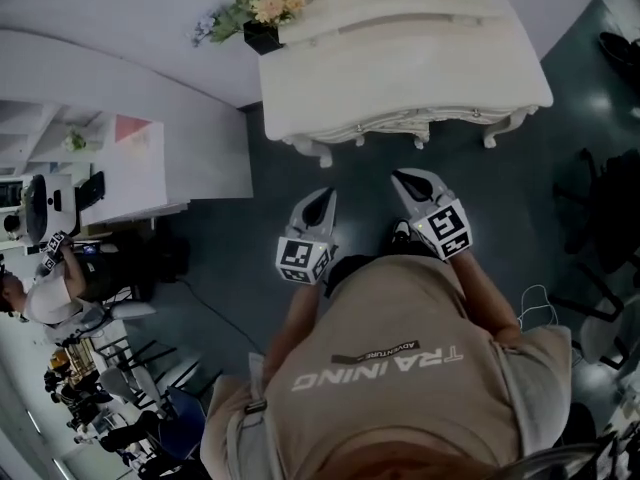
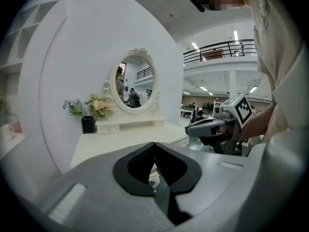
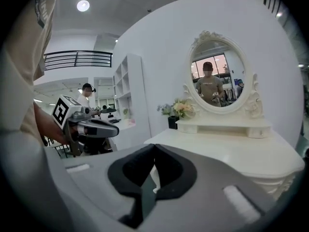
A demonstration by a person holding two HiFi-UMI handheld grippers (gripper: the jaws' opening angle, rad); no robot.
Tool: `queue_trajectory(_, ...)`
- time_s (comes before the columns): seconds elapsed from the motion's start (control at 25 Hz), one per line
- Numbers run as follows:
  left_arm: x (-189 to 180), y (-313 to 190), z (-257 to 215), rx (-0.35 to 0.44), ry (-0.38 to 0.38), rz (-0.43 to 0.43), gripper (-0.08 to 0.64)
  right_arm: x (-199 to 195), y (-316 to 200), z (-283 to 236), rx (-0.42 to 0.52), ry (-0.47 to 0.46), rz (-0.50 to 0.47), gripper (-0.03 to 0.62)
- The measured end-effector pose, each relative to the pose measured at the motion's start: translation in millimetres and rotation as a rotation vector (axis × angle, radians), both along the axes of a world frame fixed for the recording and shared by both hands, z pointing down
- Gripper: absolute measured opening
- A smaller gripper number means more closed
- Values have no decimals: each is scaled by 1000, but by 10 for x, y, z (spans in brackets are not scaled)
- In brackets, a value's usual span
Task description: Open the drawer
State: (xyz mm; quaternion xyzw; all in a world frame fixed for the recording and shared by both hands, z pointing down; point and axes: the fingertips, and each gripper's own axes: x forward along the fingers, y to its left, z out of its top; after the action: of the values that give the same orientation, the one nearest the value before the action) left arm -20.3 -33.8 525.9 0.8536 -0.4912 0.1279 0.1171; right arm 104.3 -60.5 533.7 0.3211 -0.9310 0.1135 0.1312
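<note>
L gripper (image 1: 322,196), R gripper (image 1: 405,178) pressed together; floor (image 1: 365,171) gap to dressing table (image 1: 400,58) edge.

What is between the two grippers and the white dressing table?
Only bare dark floor, shown in the head view. The left gripper and right gripper are both apart from the dressing table.

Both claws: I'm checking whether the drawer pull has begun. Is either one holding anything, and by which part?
Nothing is held. The left claw and right claw are both shut and empty, apart from the dressing table.
</note>
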Motion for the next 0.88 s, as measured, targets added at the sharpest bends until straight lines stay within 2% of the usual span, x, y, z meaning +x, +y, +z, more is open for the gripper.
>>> queue_trajectory(0.24, -32, -295, 53, -24, -17, -10, 6, -44, -344, 143, -22, -1, -26, 3)
queue_trajectory(0.56, -181, -614, 40, 26, 6, -14, 6, -285, -496, 267, -38, 39, -48, 2)
queue_trajectory(0.88, -606, -1153, 12, 57, 52, 71, 6, -765, -928, 74, -3, 99, 4, 2)
